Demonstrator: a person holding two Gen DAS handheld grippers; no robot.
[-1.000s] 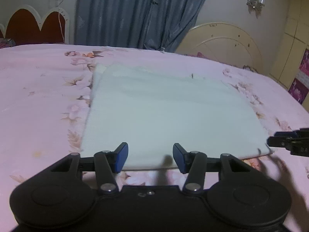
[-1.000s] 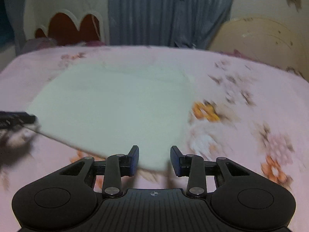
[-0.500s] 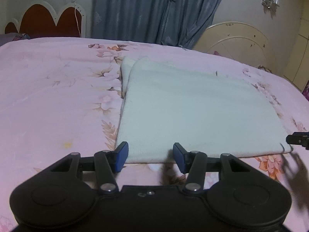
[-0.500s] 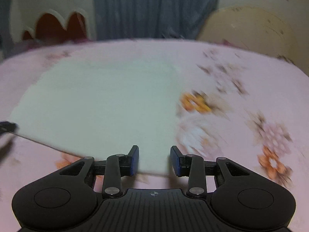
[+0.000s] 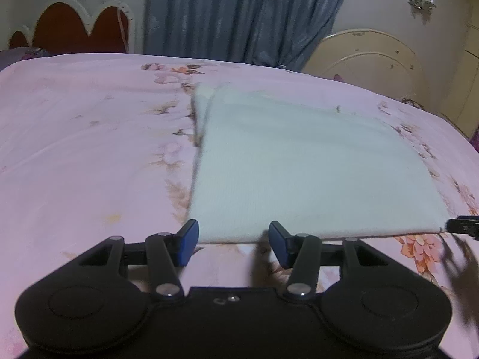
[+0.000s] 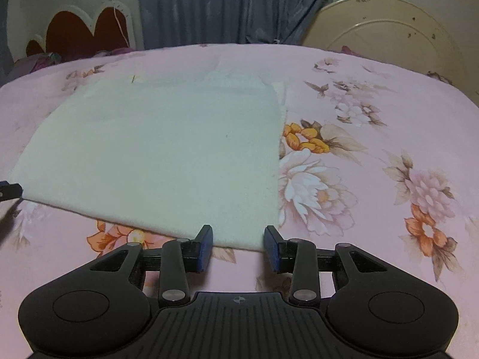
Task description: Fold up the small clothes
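A pale mint-white folded cloth lies flat on the pink floral bedspread; it also shows in the right wrist view. My left gripper is open, just short of the cloth's near left corner. My right gripper is open, just short of the near right corner. The right gripper's tip shows at the right edge of the left wrist view, and the left gripper's tip at the left edge of the right wrist view. Neither holds anything.
A red and white scalloped headboard and grey-blue curtains stand behind the bed. A cream arched board leans at the back right. Pink bedspread surrounds the cloth on all sides.
Both grippers shifted sideways along the cloth's near edge, the left toward the left corner and the right toward the right corner. Both stayed open. The cloth has not moved.
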